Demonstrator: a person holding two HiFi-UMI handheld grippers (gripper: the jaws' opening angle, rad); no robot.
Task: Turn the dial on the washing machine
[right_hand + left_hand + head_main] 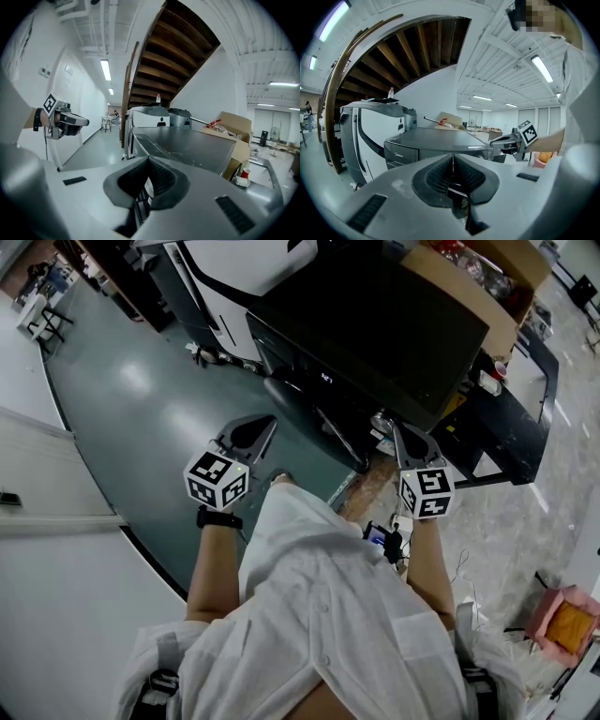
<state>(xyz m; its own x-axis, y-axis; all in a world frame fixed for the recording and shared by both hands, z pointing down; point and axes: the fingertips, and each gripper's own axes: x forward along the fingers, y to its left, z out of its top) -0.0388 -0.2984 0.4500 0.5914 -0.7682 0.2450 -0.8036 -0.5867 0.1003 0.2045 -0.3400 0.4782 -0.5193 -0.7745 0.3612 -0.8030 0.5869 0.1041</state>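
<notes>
1. Left gripper [262,425] was shut, pads together on nothing, held out over the floor [141,390], apart from the washing machine [375,324]
2. Right gripper [403,434] was also closed and empty, tips at the machine's front right corner
3. Dial [381,420]: looked like the small round silvery knob at the right end of the front panel, just beside the right gripper's tips; contact unclear
4. Open cardboard box [502,326] stood just beside the machine on its far right, with reddish stuff inside too blurred to name; a rod with a red part [213,123] showed at its top edge
5. Pink bin [542,615] sat on the floor well off to the right, something orange in it
6. Red cup [245,172] sat right of the machine, contents not visible
</notes>
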